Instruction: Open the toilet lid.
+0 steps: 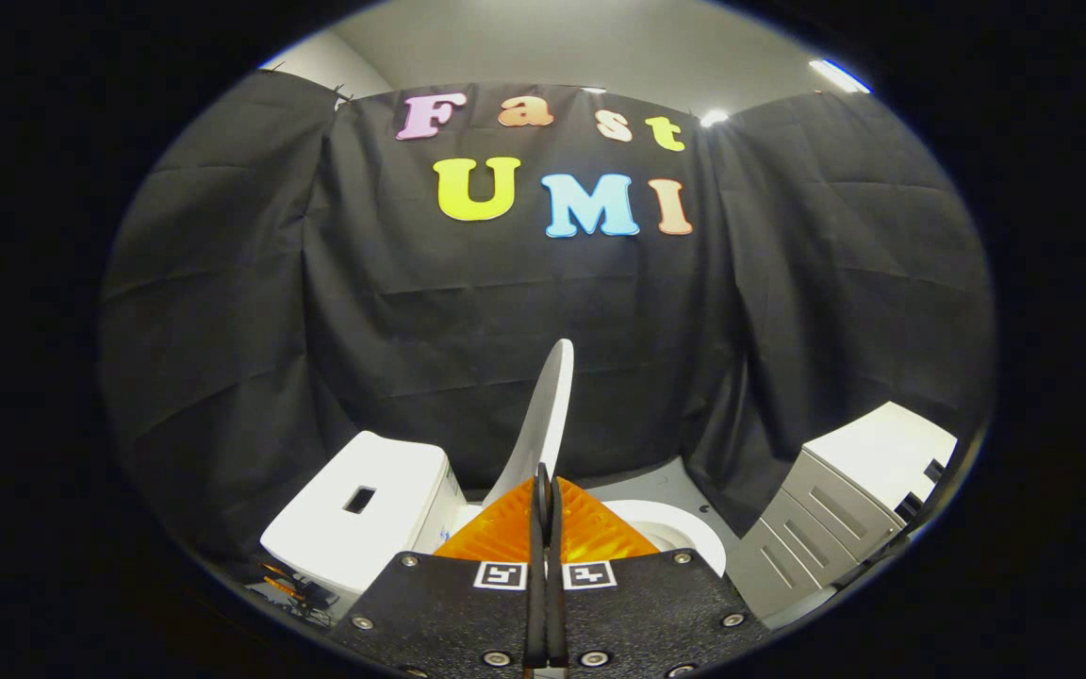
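Note:
The white toilet lid (548, 405) stands raised and edge-on, leaning slightly left towards the white tank (359, 514). My gripper (544, 479) is shut, its two fingers pressed together with nothing between them. Their tips sit right at the lower part of the lid, and I cannot tell whether they touch it. The white seat ring (684, 533) lies flat to the right of the fingers, partly hidden by the gripper body.
The tank has a dark rectangular button on its top. A grey cabinet with drawers (826, 528) and a white top stands to the right of the toilet. Black cloth walls close in behind and on both sides.

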